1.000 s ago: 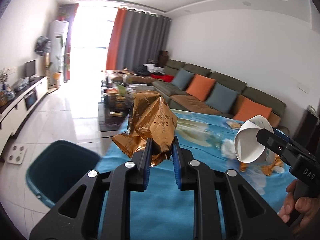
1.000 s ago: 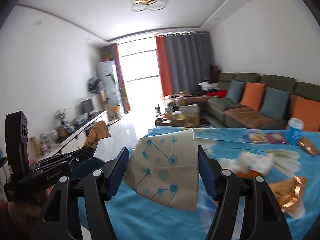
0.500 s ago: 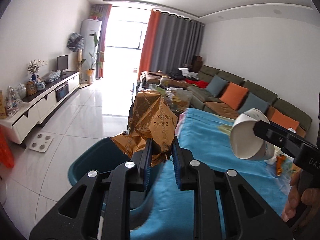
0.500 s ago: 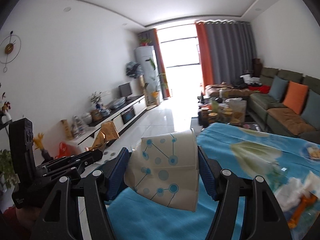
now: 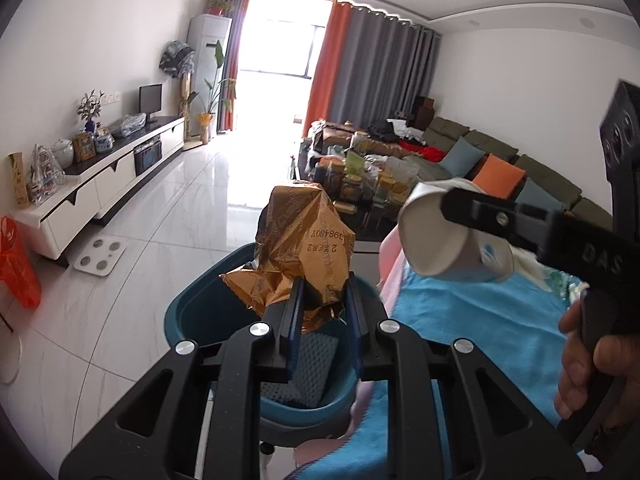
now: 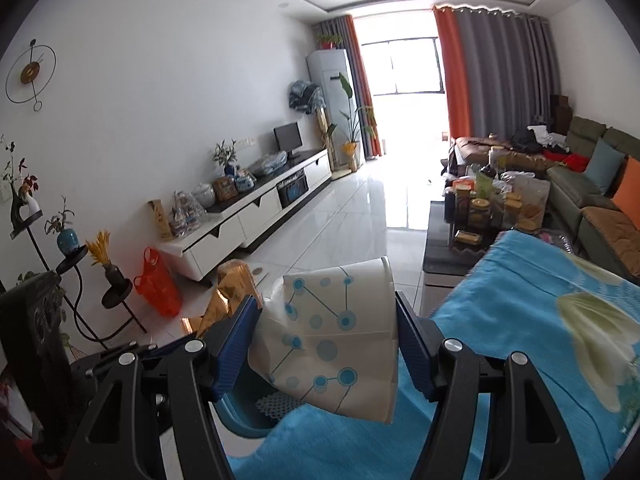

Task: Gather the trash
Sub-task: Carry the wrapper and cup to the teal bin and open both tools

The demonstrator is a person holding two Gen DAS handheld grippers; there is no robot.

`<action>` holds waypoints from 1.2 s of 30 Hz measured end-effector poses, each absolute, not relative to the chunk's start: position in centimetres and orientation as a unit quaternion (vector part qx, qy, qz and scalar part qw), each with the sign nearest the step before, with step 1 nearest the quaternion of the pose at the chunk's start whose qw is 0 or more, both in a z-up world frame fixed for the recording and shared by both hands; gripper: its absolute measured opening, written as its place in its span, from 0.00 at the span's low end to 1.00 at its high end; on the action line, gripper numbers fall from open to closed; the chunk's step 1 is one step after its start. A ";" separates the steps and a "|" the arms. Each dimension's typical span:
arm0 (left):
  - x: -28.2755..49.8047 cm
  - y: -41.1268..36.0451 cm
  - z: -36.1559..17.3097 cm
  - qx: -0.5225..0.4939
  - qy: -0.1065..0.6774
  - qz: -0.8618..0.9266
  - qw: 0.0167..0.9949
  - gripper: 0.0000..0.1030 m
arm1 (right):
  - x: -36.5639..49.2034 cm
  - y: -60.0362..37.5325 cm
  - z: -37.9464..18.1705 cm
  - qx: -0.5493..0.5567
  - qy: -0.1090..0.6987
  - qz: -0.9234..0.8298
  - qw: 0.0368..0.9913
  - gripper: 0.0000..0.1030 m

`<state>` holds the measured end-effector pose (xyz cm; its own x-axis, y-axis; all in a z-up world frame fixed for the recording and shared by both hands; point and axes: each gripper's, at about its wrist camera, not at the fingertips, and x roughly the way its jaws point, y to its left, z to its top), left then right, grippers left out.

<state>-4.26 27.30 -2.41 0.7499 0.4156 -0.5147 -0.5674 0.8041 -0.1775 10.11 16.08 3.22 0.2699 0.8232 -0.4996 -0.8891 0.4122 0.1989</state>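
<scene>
My left gripper is shut on a crumpled gold foil wrapper, held right over the teal trash bin that stands on the floor beside the table. A grey mesh pad lies in the bin's bottom. My right gripper is shut on a white paper cup with blue dots, squeezed on its side above the table's left edge. In the left wrist view that cup hangs to the right of the wrapper. The bin's rim shows below the cup.
The table wears a blue flowered cloth. A person's hand grips the right tool. An orange bag and plant stands sit left on the tiled floor; a white scale, a TV cabinet, a cluttered coffee table and a sofa lie beyond.
Both grippers swung left off the table, carrying the wrapper and the cup. The wrapper now hangs over the bin, and the cup has reached the table's left edge.
</scene>
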 end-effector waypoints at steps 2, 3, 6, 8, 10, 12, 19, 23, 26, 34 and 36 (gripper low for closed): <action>-4.2 27.8 -3.1 -0.168 0.238 0.271 0.917 0.19 | 10.3 17.2 2.9 -0.063 0.282 0.544 0.788 0.63; -4.2 28.1 -3.4 -0.169 0.242 0.273 0.916 0.19 | 10.3 17.8 2.7 -0.069 0.286 0.545 0.785 0.63; -4.2 28.7 -4.4 -0.175 0.251 0.276 0.911 0.19 | 10.3 19.2 2.1 -0.077 0.298 0.550 0.777 0.63; -4.1 29.4 -5.3 -0.179 0.259 0.278 0.907 0.19 | 10.2 20.4 1.7 -0.083 0.307 0.552 0.771 0.63; -3.8 30.1 -6.1 -0.190 0.267 0.278 0.903 0.20 | 10.3 21.3 1.1 -0.091 0.318 0.552 0.765 0.63; -3.5 30.8 -7.0 -0.198 0.277 0.274 0.900 0.20 | 10.3 21.9 0.6 -0.098 0.327 0.552 0.761 0.63; -1.4 33.3 -9.8 -0.222 0.308 0.266 0.886 0.22 | 11.2 24.9 -1.5 -0.123 0.375 0.547 0.739 0.63; -0.1 34.3 -11.1 -0.225 0.329 0.273 0.875 0.22 | 11.3 25.8 -2.1 -0.131 0.390 0.546 0.729 0.64; 0.2 34.6 -11.7 -0.226 0.336 0.277 0.871 0.22 | 11.2 26.5 -2.5 -0.137 0.403 0.547 0.720 0.65; 0.7 34.6 -12.2 -0.217 0.338 0.296 0.867 0.51 | 11.5 26.4 -2.5 -0.124 0.415 0.547 0.716 0.74; 0.4 34.6 -12.1 -0.215 0.334 0.302 0.866 0.59 | 11.7 25.8 -2.2 -0.114 0.415 0.549 0.717 0.74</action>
<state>0.42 34.58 -12.13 0.5936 0.3800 -0.7094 -0.6677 0.7247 -0.1705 11.73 25.76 -2.19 0.0530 0.6919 -0.7200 -0.8812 0.3717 0.2923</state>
